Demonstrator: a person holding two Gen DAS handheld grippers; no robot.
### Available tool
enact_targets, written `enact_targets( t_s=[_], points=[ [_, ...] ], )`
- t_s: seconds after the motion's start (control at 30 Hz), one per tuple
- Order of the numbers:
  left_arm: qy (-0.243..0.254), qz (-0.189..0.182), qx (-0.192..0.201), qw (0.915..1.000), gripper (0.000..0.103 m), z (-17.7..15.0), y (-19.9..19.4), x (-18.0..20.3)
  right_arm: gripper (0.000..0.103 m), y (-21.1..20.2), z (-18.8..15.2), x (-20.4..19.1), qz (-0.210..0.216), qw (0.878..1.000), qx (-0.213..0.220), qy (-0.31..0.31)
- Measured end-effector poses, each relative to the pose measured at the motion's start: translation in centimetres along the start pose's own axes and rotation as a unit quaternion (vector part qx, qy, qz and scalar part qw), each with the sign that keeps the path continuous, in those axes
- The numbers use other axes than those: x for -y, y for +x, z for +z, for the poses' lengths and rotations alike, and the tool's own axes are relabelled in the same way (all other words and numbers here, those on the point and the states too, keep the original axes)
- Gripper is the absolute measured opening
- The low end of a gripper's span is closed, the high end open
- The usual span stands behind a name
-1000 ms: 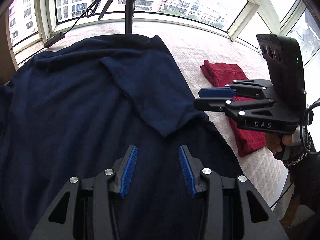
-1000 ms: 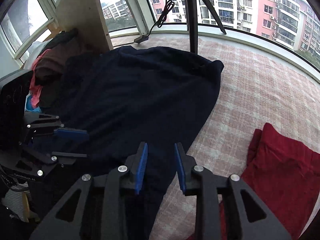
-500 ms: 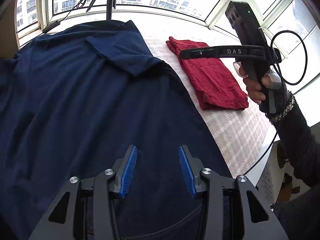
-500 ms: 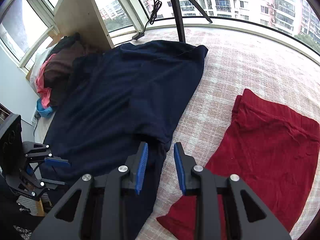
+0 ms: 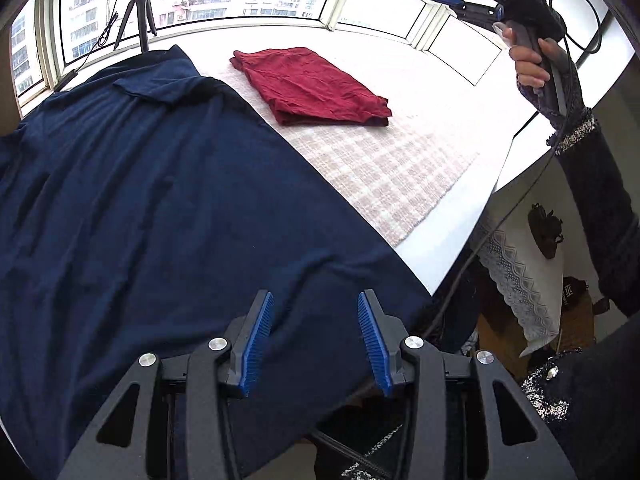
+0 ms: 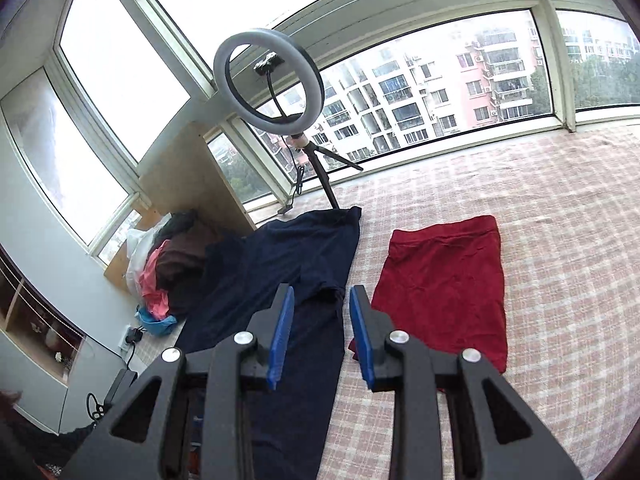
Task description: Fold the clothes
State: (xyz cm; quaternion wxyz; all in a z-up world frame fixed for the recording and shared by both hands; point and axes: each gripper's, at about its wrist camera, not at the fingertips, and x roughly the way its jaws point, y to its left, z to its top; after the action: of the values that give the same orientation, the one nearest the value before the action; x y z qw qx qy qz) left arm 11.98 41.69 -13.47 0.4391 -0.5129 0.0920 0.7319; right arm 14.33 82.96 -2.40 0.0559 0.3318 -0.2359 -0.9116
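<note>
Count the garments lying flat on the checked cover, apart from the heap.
2: the navy garment spread at its left, and the folded red garment to its right. The heap of clothes may hide more.

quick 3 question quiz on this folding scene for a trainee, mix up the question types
1. True or false: the red garment lies folded beside the navy garment.
2. What does the left tool hold? A) navy cloth B) red cloth C) nothing
3. What stands on a tripod by the window?

Key
1. True; it lies on the checked cover.
2. C; its jaws stand open above the navy cloth.
3. A ring light.
</note>
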Motion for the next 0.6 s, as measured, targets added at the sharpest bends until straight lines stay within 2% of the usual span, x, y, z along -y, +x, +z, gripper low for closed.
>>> enact_targets(
  t_s=[0.07,0.13,0.2,0.33,0.47,0.5,0.53,0.57,0.6],
  points=[
    [0.012,-0.03,0.004,0.9995,0.042,-1.6,0.9,2.7,0.033,-1.0,-0.6,-0.7,-0.059,0.998,-0.008,-0.022],
    [0.045,-0.043,0.007,0.998,0.042,-2.9,2.7,6.0,0.033,-0.7,-1.7,-1.2,-0.074,0.996,-0.026,-0.034],
    [0.081,-0.039,-0.002,0.9959,0.042,-3.8,5.1,9.0,0.033,0.6,-2.9,-1.5,-0.069,0.996,-0.047,-0.04],
    [0.156,0.005,-0.011,0.9877,0.042,-4.7,8.7,12.9,0.033,4.3,-4.6,-2.0,-0.076,0.991,-0.087,-0.069],
    [0.194,0.045,-0.015,0.9799,0.04,-4.6,11.2,13.4,0.033,8.1,-4.8,-1.4,-0.065,0.99,-0.109,-0.065],
    [0.205,0.051,-0.002,0.9774,0.04,-4.5,11.2,13.5,0.033,9.2,-4.6,-1.2,-0.059,0.99,-0.114,-0.062],
    [0.21,0.053,0.001,0.9762,0.038,-4.4,11.4,13.5,0.033,10.2,-4.4,-1.0,-0.059,0.989,-0.118,-0.06],
    [0.212,0.053,0.007,0.9757,0.025,-4.1,11.4,13.4,0.033,11.4,-4.1,-0.9,-0.061,0.989,-0.123,-0.059],
    [0.207,0.046,0.007,0.9773,0.001,-4.0,11.2,13.1,0.033,12.5,-3.8,-0.7,-0.063,0.988,-0.128,-0.059]
  ],
)
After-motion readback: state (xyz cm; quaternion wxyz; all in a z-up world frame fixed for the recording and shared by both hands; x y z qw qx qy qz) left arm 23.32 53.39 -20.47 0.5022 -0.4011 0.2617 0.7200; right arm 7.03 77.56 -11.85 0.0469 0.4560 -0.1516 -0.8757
